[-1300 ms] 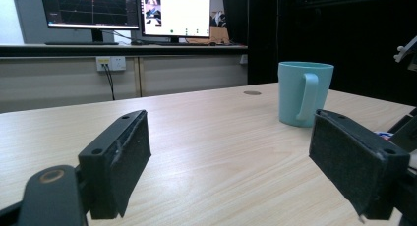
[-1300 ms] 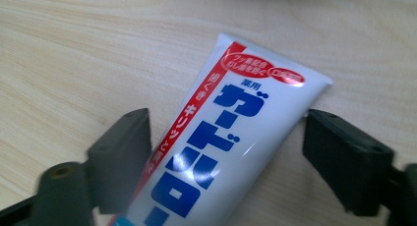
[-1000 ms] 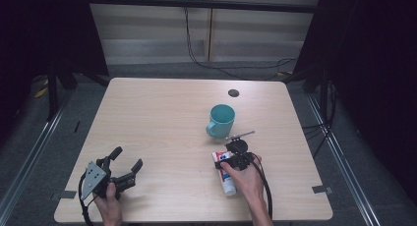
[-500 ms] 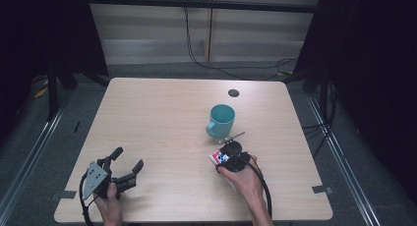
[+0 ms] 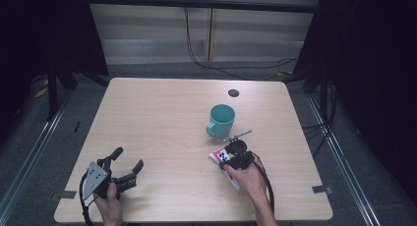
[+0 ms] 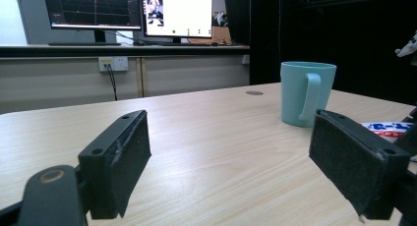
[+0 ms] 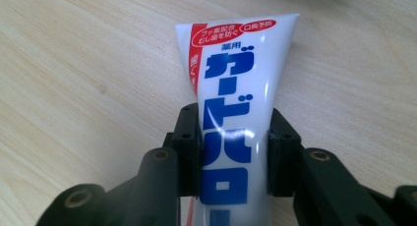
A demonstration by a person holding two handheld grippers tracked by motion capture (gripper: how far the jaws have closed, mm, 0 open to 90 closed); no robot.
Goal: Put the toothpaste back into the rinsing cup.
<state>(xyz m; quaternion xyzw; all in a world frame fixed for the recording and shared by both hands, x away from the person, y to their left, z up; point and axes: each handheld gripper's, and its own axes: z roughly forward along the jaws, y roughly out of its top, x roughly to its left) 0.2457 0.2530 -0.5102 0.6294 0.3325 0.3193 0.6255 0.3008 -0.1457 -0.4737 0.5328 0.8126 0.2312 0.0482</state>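
Observation:
A white toothpaste tube (image 7: 231, 83) with blue and red print sits between the jaws of my right gripper (image 7: 234, 137), which is shut on its middle. Its flat crimped end points away from the camera over the wooden table (image 7: 74, 78). In the high view the right gripper (image 5: 235, 159) is at the front right of the table, with the tube (image 5: 220, 155) sticking out toward the left. A teal mug (image 5: 221, 119) stands upright just beyond it. My left gripper (image 5: 129, 158) rests open at the front left, nothing between its jaws. Ahead and to the right of the left gripper (image 6: 231, 157) is the mug (image 6: 305, 93).
A dark round grommet (image 5: 233, 93) is set in the table (image 5: 157, 113) near its far edge. A thin metal rod (image 5: 238, 135) sticks out by the right gripper, close to the mug. Monitors (image 6: 147, 12) stand on a counter beyond the table.
The right gripper has shifted slightly toward the mug with the tube, and the tube's flat end has swung up and to the left. The left gripper has stayed put.

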